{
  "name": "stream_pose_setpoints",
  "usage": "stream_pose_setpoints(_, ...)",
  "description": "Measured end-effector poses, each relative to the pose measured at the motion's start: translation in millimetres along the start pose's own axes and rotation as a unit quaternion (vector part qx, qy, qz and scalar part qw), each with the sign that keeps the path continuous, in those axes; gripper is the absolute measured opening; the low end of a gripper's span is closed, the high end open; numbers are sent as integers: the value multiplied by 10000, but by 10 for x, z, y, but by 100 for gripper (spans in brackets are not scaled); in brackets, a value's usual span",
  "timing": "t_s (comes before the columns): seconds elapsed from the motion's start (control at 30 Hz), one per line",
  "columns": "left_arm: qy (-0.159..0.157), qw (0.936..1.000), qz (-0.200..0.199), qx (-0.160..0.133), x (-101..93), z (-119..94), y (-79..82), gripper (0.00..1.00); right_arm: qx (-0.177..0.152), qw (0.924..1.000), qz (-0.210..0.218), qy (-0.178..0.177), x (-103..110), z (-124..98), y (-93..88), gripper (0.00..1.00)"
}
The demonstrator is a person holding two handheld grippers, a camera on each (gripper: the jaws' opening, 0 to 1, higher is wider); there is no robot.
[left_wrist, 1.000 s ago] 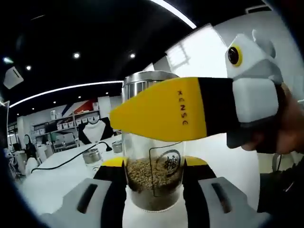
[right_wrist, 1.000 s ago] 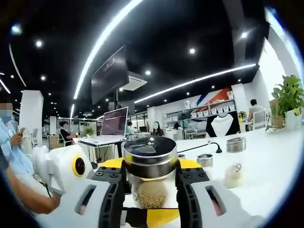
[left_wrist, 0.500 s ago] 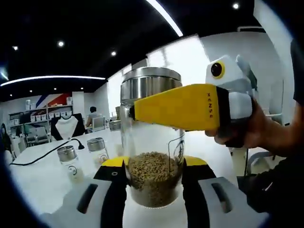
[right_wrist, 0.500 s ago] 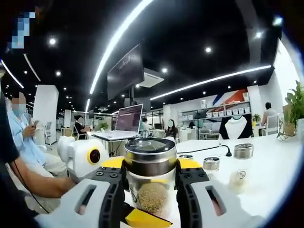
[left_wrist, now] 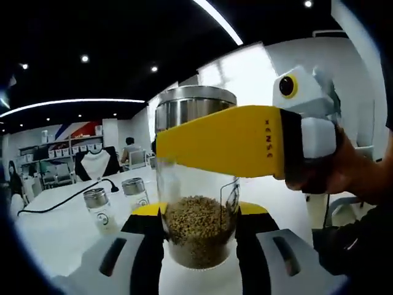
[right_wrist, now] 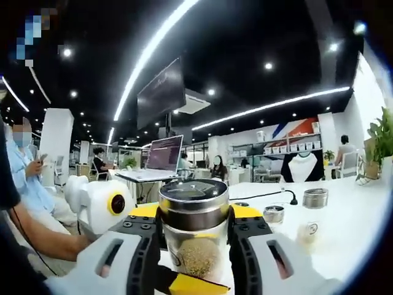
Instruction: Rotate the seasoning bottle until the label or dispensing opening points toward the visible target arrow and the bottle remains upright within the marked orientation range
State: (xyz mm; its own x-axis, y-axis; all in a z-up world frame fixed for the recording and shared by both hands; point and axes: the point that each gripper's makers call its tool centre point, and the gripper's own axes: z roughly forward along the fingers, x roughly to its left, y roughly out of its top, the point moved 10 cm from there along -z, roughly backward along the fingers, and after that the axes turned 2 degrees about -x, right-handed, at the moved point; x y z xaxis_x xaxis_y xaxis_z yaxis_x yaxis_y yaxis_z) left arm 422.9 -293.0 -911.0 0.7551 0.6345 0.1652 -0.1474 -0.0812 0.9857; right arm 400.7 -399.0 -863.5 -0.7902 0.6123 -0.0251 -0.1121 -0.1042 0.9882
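Note:
A glass seasoning bottle (left_wrist: pixel 199 236) with a steel cap (left_wrist: pixel 195 107) stands upright, its lower part filled with brown grains. My left gripper (left_wrist: pixel 199 212) is shut on the lower glass body. A printed label (left_wrist: pixel 231 195) sits at the right edge of the glass. From the right, the right gripper's yellow finger (left_wrist: pixel 224 141) crosses just below the cap. In the right gripper view the same bottle (right_wrist: pixel 194 252) rises between the jaws, and my right gripper (right_wrist: pixel 194 215) is shut on it at the cap (right_wrist: pixel 194 206). The left gripper's white body (right_wrist: pixel 101 206) shows at the left.
A white table (left_wrist: pixel 67 233) carries small steel-capped jars (left_wrist: pixel 97 206) (left_wrist: pixel 134 192) and a black cable (left_wrist: pixel 67 198). In the right gripper view more jars (right_wrist: pixel 315 206) (right_wrist: pixel 273 214) stand to the right, a laptop (right_wrist: pixel 163 157) behind, and a seated person (right_wrist: pixel 27 184) at the left.
Over the last second the label has moved from the front of the glass to its right edge in the left gripper view. Both cameras have swung. Both grips have held.

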Motion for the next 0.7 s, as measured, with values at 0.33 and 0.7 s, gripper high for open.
stream_pose_setpoints(0.33,525,9986,53,96,-2,4,-38,46,-85,9972,165,-718,72,94,-75,42)
stream_pose_setpoints(0.7,538,9985,-95,56,12,16,-53,47,162,9952,-32,-961,27,104,-73,39)
